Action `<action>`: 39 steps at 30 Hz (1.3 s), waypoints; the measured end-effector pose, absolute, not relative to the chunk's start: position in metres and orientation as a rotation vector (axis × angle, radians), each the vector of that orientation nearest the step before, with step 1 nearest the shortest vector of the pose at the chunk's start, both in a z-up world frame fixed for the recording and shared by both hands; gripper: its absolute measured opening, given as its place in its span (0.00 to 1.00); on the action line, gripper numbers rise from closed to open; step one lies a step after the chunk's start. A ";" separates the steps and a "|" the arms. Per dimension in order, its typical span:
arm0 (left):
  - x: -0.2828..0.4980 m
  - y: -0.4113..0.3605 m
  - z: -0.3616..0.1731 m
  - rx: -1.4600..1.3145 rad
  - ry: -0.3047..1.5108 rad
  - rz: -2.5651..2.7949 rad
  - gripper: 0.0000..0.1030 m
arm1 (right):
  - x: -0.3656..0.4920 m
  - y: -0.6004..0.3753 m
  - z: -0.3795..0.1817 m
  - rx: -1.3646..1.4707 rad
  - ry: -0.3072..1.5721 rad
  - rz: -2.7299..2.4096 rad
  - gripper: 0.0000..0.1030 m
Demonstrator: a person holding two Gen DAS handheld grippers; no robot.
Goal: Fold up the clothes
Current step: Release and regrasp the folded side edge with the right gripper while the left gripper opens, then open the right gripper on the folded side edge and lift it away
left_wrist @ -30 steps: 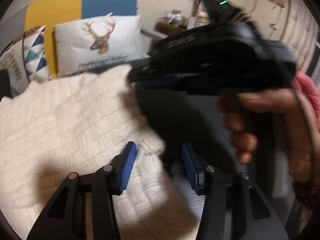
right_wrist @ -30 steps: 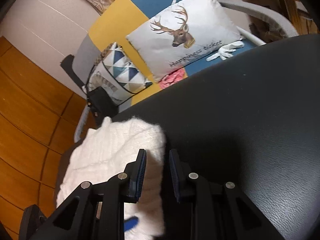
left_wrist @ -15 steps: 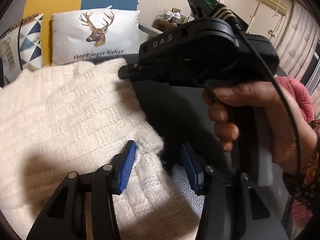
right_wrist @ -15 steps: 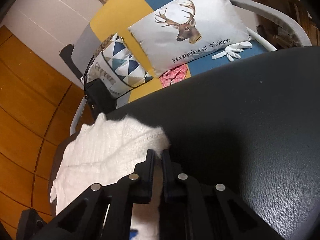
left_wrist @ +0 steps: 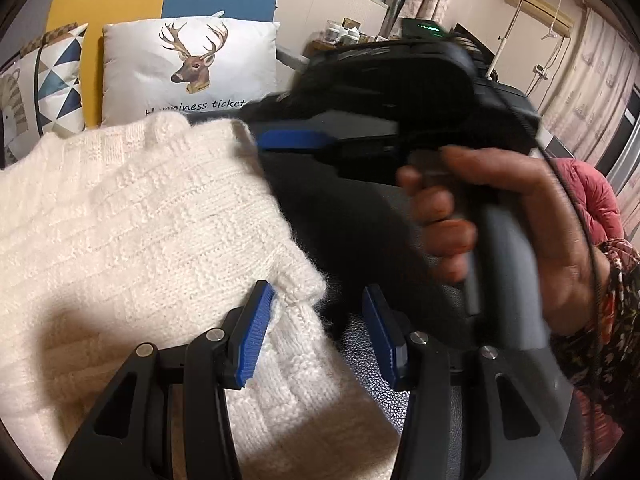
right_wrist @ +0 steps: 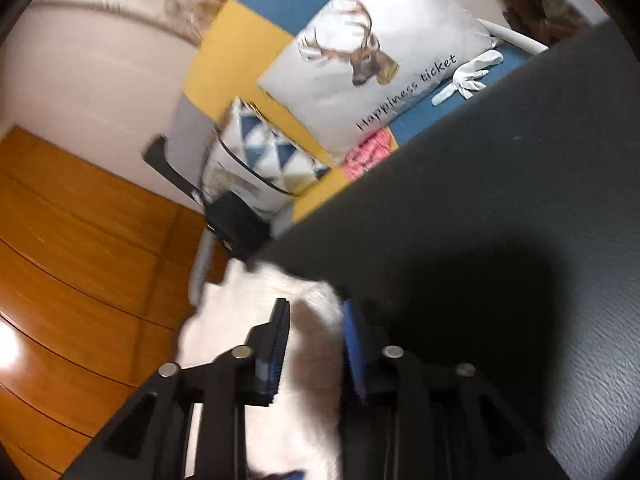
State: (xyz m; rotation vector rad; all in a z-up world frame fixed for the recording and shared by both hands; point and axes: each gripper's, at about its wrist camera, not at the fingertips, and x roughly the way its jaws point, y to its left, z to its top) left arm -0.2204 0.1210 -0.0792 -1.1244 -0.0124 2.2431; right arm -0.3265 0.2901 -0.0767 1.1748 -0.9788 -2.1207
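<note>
Left wrist view shows the cream-white cable-knit sweater [left_wrist: 152, 240] lying bunched on the dark leather-textured bench [left_wrist: 372, 344], in front of the white deer-print cushion [left_wrist: 188, 68]; I judge the fold under way, with smoothing and further folds left. The left hand-held gripper [left_wrist: 316, 332] is released, half-spread, one pad touching the sweater's corner. Nearer the cushion, the right hand-held gripper [right_wrist: 316, 344] is opening, knit between its pads, apparently no longer pinched.

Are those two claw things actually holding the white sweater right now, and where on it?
Neither is. The left gripper stands open over the sweater's folded corner. The right gripper's jaws are opening; the sweater's edge lies between them, no longer pinched.
</note>
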 end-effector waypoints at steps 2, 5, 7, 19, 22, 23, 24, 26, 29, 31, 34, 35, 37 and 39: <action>-0.220 0.122 -0.079 -1.123 -0.002 2.247 0.48 | -0.324 0.293 -0.074 1.180 -0.965 -2.108 0.35; -0.218 0.123 -0.080 -1.122 0.007 2.251 0.48 | -0.330 0.278 -0.073 1.260 -0.812 -2.125 0.36; -0.218 0.122 -0.080 -1.122 0.006 2.250 0.48 | -0.337 0.264 -0.076 1.281 -0.764 -2.090 0.36; -0.220 0.120 -0.087 -1.117 -0.007 2.244 0.48 | -0.356 0.238 -0.069 1.247 -0.610 -2.264 0.08; -0.220 0.117 -0.089 -1.117 -0.029 2.236 0.48 | -0.361 0.237 -0.077 1.237 -0.645 -2.239 0.09; -0.221 0.116 -0.089 -1.117 -0.036 2.233 0.48 | -0.362 0.238 -0.079 1.229 -0.659 -2.230 0.11; -0.222 0.115 -0.090 -1.117 -0.045 2.229 0.48 | -0.361 0.241 -0.079 1.224 -0.672 -2.217 0.12; -0.226 0.112 -0.095 -1.117 -0.062 2.222 0.48 | -0.358 0.249 -0.077 1.247 -0.701 -2.205 0.21; -0.229 0.110 -0.097 -1.117 -0.073 2.218 0.48 | -0.333 0.273 -0.062 1.199 -0.753 -2.282 0.24; -0.231 0.106 -0.097 -1.116 -0.106 2.204 0.48 | -0.311 0.283 -0.049 1.121 -0.749 -2.331 0.24; -0.239 0.086 -0.097 -1.118 -0.258 2.169 0.49 | -0.277 0.283 -0.034 1.046 -0.644 -2.356 0.20; -0.242 0.076 -0.097 -1.118 -0.318 2.162 0.49 | -0.268 0.280 -0.031 1.043 -0.609 -2.353 0.17; -0.242 0.050 -0.090 -1.090 -0.336 2.228 0.49 | -0.256 0.272 -0.031 1.057 -0.568 -2.349 0.16; -0.218 0.032 -0.076 -1.035 -0.259 2.377 0.49 | -0.246 0.259 -0.035 1.068 -0.532 -2.334 0.15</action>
